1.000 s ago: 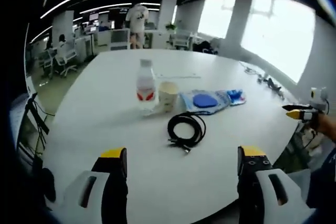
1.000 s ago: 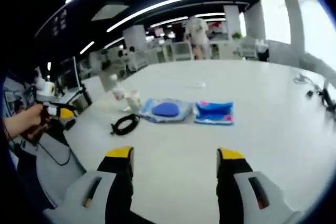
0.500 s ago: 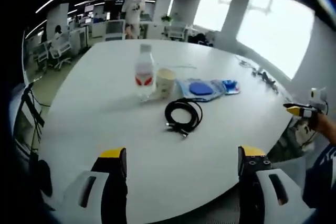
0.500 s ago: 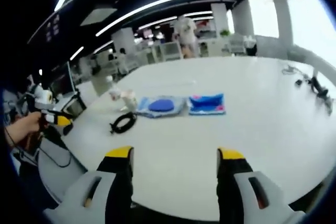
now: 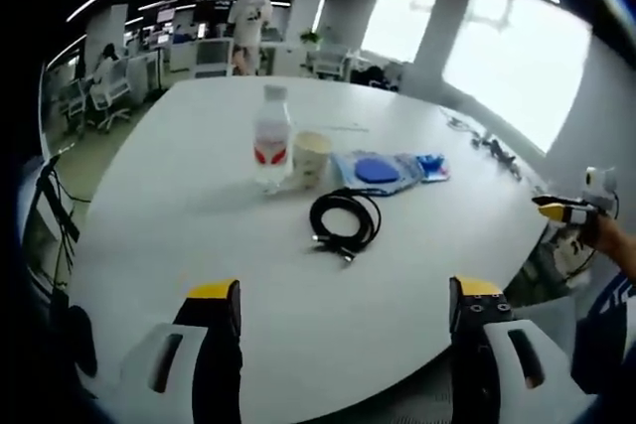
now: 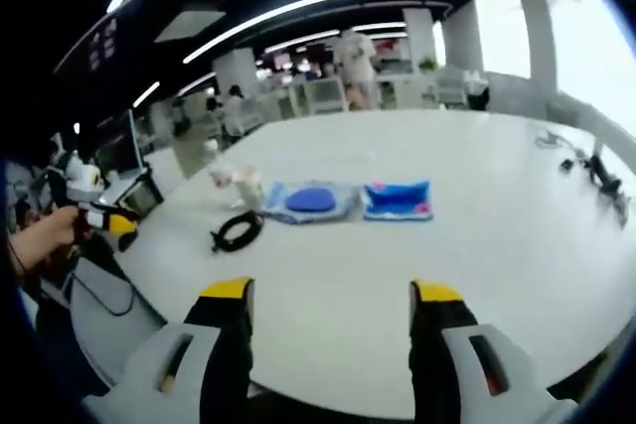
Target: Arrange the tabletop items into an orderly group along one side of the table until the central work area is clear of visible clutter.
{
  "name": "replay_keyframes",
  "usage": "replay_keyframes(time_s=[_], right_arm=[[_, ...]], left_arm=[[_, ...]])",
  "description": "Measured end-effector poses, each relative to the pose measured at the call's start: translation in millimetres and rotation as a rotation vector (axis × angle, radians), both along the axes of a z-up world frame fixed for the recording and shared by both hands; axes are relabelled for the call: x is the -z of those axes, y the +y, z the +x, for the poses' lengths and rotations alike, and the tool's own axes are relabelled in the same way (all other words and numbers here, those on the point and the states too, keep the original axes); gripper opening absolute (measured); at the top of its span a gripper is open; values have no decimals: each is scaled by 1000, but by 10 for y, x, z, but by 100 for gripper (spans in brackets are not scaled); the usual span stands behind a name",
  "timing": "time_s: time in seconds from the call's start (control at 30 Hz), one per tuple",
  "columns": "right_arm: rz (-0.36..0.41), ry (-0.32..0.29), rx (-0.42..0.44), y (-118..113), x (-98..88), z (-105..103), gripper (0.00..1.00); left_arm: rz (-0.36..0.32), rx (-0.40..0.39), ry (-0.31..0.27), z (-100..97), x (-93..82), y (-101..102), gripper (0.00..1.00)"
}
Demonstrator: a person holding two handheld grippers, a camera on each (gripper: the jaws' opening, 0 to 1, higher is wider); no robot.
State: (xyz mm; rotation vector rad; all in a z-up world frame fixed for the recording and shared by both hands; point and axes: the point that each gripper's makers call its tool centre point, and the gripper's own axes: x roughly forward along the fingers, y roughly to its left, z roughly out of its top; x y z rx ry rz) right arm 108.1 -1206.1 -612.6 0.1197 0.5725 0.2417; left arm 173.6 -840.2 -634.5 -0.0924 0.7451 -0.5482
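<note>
Five items are seen clustered mid-tabletop (image 5: 199, 245): bottle (image 5: 271, 151), cup (image 5: 311, 157), cable (image 5: 344, 221) and two blue pouches (image 5: 378, 170) (image 6: 397, 200). Nothing looks sorted yet, so the whole tidy-up to one side is probably still left. Left gripper (image 5: 338, 300) and right gripper (image 6: 333, 300) are both held wide with nothing between the jaws, well short of the items. A red label is seen on the bottle, but no writing can be read.
</note>
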Motion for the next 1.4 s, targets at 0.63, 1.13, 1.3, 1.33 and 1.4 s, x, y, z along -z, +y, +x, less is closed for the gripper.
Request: replay_keyframes(time_s=[0.63, 1.13, 1.3, 1.33, 1.4], right_arm=[[22, 36, -73, 354, 114, 304, 60], [27, 40, -239, 944, 149, 845, 59], [36, 46, -276, 1129, 169, 955, 59], [37, 47, -282, 1158, 173, 969, 59], [39, 50, -300, 1245, 183, 989, 59]], left_arm=[[-12, 0, 34, 170, 119, -72, 82], [-6, 0, 64, 384, 248, -173, 78], [-10, -4, 79, 463, 294, -228, 77], [-11, -4, 80, 475, 298, -238, 77], [-13, -1, 83, 505, 310, -268, 76]])
